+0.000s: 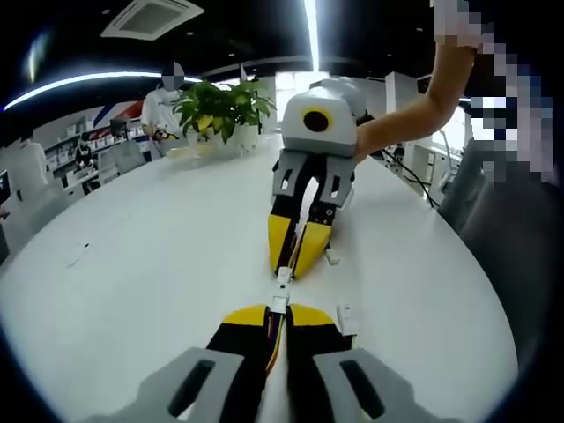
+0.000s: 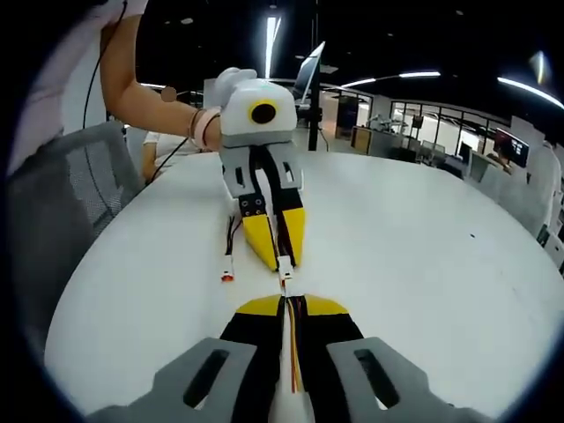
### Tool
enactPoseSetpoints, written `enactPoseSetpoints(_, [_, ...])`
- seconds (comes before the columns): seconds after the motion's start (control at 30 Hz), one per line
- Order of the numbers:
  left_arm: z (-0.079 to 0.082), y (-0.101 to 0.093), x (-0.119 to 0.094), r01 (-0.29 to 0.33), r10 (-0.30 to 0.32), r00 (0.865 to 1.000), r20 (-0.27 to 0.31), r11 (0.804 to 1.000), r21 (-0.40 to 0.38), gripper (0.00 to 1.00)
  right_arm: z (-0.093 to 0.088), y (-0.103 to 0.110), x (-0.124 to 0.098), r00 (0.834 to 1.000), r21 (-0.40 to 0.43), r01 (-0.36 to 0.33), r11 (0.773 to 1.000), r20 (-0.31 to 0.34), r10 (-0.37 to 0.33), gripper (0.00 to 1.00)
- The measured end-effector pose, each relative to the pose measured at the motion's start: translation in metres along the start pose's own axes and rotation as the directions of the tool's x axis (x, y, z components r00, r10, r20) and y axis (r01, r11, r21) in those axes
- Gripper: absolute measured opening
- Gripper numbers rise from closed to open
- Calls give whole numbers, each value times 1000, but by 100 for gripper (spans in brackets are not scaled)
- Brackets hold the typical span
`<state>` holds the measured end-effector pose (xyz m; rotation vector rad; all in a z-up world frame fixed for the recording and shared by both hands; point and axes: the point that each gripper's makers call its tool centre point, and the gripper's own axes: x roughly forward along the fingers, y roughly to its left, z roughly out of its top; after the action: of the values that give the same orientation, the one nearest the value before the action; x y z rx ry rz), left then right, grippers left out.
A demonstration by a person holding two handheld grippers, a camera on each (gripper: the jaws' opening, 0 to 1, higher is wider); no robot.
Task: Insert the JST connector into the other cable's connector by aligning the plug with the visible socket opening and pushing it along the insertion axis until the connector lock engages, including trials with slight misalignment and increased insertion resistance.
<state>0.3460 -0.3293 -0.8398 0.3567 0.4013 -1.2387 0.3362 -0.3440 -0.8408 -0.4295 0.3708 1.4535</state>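
Connectors are held tip to tip above the white table — the left gripper is clamped on its cable's plug, the right gripper is closed on the socket, and the two white housings touch between the yellow fingertips. A loose connector end is seen lying beside the left gripper — touching the table.

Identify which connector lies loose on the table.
The orange-tipped connector, alone on the table; the white connectors are held end to end by the left gripper and right gripper.
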Motion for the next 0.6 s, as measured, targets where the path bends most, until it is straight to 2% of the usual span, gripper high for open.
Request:
enactPoseSetpoints(0.27, [2, 1, 1, -3, 4, 1000, 6, 1000, -5, 0, 2, 1, 0, 1000, 19, 10, 1000, 11, -10, 4])
enactPoseSetpoints(0.6, [5, -3, 4, 11, -11, 1000, 8, 1000, 24, 0, 2, 4, -1, 1000, -1, -3, 1000, 6, 3, 4])
